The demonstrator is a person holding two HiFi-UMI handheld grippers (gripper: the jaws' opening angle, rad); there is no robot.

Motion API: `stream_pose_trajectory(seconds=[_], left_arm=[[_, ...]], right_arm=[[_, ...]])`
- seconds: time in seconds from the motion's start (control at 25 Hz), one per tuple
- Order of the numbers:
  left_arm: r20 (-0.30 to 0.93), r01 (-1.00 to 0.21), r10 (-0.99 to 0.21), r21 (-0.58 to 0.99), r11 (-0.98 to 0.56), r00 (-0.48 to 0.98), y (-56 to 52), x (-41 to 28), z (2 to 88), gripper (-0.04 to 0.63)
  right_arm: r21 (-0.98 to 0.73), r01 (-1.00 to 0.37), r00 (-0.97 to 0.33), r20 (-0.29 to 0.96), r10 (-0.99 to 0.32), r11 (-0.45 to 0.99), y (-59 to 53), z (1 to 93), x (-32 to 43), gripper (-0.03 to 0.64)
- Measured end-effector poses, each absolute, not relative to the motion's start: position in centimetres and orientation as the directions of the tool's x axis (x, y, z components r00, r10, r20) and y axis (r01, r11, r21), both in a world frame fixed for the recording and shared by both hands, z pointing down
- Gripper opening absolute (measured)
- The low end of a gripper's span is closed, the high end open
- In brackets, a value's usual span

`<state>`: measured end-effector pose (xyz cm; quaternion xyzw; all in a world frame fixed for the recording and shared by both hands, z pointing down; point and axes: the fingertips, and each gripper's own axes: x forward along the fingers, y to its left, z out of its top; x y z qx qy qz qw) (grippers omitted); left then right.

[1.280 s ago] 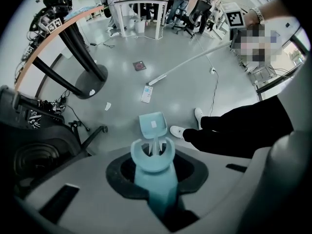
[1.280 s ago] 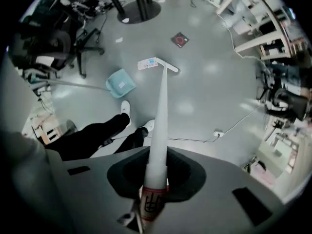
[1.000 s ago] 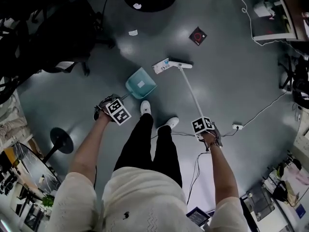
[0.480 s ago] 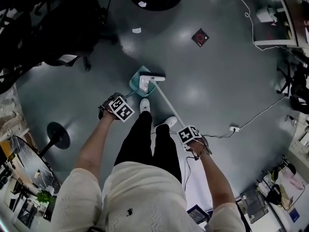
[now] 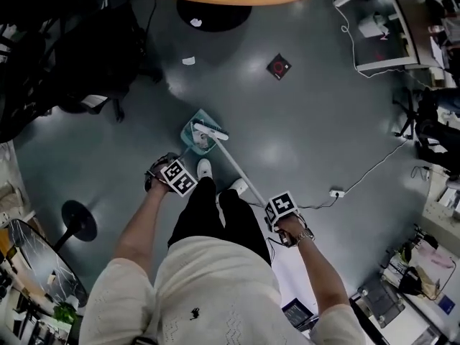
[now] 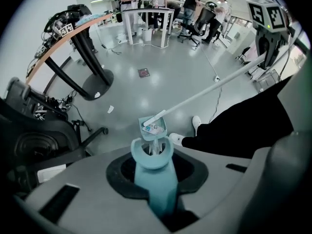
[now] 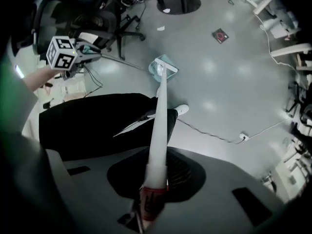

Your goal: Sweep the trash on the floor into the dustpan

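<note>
A teal dustpan [image 5: 195, 139] stands on the grey floor just ahead of the person's white shoes. My left gripper [image 5: 164, 172] is shut on its teal handle [image 6: 152, 174]. Pale trash [image 6: 155, 128] lies inside the pan [image 6: 153, 127]. The white broom head [image 5: 210, 131] rests across the pan's mouth. Its long white handle [image 5: 241, 171] slants back to my right gripper [image 5: 282, 214], which is shut on the handle's red-banded end [image 7: 152, 199]. In the right gripper view the broom head [image 7: 166, 66] sits on the dustpan [image 7: 161, 68].
A paper scrap [image 5: 188, 61] lies on the floor beyond the pan, and another [image 5: 195, 22] sits on the round table's black base. A red-and-black square [image 5: 278, 67] lies further right. A black office chair [image 5: 79, 56] stands left. A cable with a plug [image 5: 334, 192] trails right.
The broom head has swept left from the open floor onto the dustpan's mouth, carrying the white carton into the pan. My right gripper has come in closer to the legs.
</note>
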<state>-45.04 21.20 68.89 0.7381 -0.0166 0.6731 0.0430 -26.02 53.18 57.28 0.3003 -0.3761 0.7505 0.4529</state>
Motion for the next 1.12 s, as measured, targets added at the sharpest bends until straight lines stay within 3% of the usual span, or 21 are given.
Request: stream_pose_trajectory(seconds=[0.28, 0.6, 0.84, 1.12], left_arm=[[0.990, -0.073, 0.011, 0.022, -0.997, 0.142, 21.0, -41.1, 66.8, 0.092], [0.987, -0.088, -0.009, 0.005, -0.996, 0.160, 17.0, -29.9, 65.7, 0.092], [0.994, -0.059, -0.023, -0.017, -0.998, 0.109, 12.9, -19.0, 66.9, 0.092], [0.999, -0.016, -0.010, -0.009, -1.000, 0.051, 8.8, -6.0, 68.3, 0.092]], right_arm=[[-0.238, -0.775, -0.458, 0.850, 0.261, -0.585, 54.9, 55.1, -19.9, 0.066], [-0.180, -0.612, -0.399, 0.911, 0.105, -0.770, 53.0, 56.8, -2.8, 0.066], [-0.172, -0.555, -0.408, 0.909, 0.086, -0.814, 48.5, 61.1, 14.6, 0.066], [-0.108, -0.663, -0.388, 0.896, 0.217, -0.740, 42.8, 63.0, 33.1, 0.066]])
